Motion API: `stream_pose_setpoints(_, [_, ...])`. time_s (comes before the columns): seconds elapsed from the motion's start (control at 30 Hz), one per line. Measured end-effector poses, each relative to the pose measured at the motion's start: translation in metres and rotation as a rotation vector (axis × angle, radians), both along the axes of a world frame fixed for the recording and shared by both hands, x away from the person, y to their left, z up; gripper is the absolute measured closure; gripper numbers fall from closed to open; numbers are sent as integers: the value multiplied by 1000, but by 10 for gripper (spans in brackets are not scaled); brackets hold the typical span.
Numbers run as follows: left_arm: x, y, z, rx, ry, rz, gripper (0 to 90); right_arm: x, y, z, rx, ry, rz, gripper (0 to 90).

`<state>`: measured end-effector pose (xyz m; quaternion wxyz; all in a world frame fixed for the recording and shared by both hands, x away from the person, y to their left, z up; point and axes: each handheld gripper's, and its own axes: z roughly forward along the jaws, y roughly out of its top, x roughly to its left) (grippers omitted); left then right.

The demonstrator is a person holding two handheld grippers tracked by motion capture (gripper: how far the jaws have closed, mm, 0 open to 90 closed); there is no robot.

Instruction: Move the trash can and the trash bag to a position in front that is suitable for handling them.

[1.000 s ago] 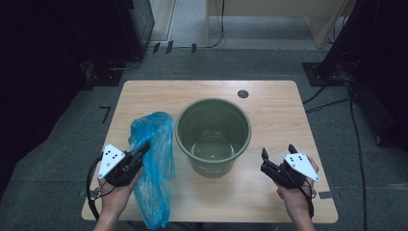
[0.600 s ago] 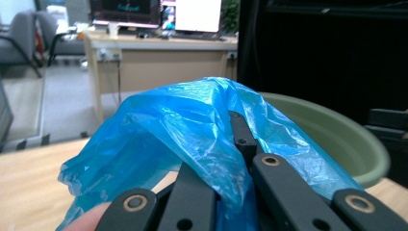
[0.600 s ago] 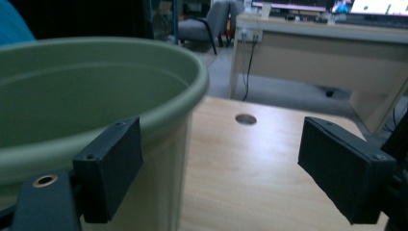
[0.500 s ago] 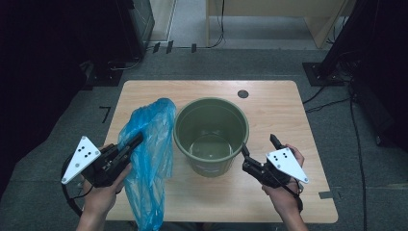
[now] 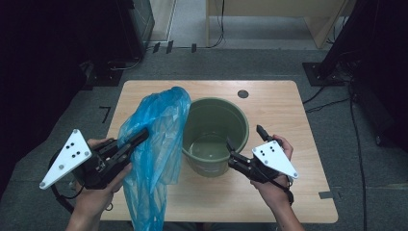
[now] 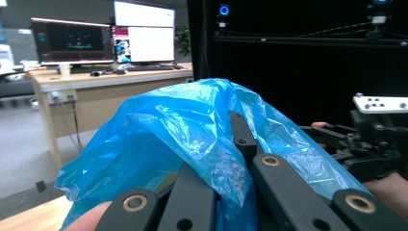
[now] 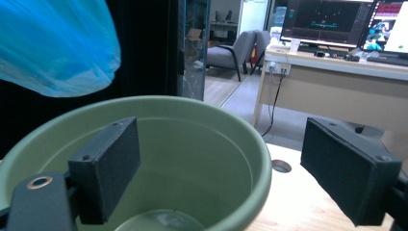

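Observation:
A crumpled blue plastic bag (image 5: 159, 139) hangs lifted over the table's left half, and its top leans against the green bucket (image 5: 240, 120). My left gripper (image 5: 140, 135) is shut on the bag's upper part. In the left gripper view the blue film (image 6: 192, 120) is bunched between and over the black jaws (image 6: 226, 159). My right gripper (image 5: 244, 138) stands open at the bucket's near right rim. In the right gripper view one pad (image 7: 110, 163) sits inside the bucket (image 7: 192, 103) and the other pad (image 7: 346, 168) outside it. The bag (image 7: 57, 43) hangs at upper left.
The bucket stands mid-table on the wooden top (image 5: 288, 192), with a round cable hole (image 5: 243, 94) behind it. Dark equipment and cables ring the table. A desk with monitors (image 7: 332, 19) stands farther off. The other gripper (image 6: 375, 139) shows across the bucket.
My left gripper has raised the bag and swung its top toward the bucket. My right gripper has moved left, up to the bucket's rim.

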<state>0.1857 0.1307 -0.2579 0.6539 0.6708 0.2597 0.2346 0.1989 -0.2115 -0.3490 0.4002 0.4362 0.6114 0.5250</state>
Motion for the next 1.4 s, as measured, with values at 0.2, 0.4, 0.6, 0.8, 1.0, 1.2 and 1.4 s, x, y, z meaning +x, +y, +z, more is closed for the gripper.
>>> stream_pose_setpoints(0.2, [-1, -10, 9, -12, -1, -72, 900, 6, 7, 8, 6, -12, 47, 67])
stream_pose_setpoints(0.4, [-1, -16, 17, -31, 9, -136, 900, 9, 13, 16, -5, -32, 93, 17])
stream_pose_setpoints(0.6, [-1, -23, 26, -65, 18, -213, 900, 10, 21, 22, -13, -48, 138, 0])
stream_pose_setpoints(0.8, [0, -34, 33, -76, 29, -280, 900, 14, 29, 27, -6, -63, 171, 0])
stream_pose_setpoints(1.0, [0, -44, 32, -60, 34, -324, 900, 20, 31, 35, 14, -101, 199, 0])
stream_pose_setpoints(1.2, [-1, -48, 30, -56, 16, -383, 900, 23, 29, 43, 19, -142, 179, 14])
stream_pose_setpoints(1.4, [1, -51, 27, -59, 27, -426, 900, 17, 30, 40, 19, -205, 201, 380])
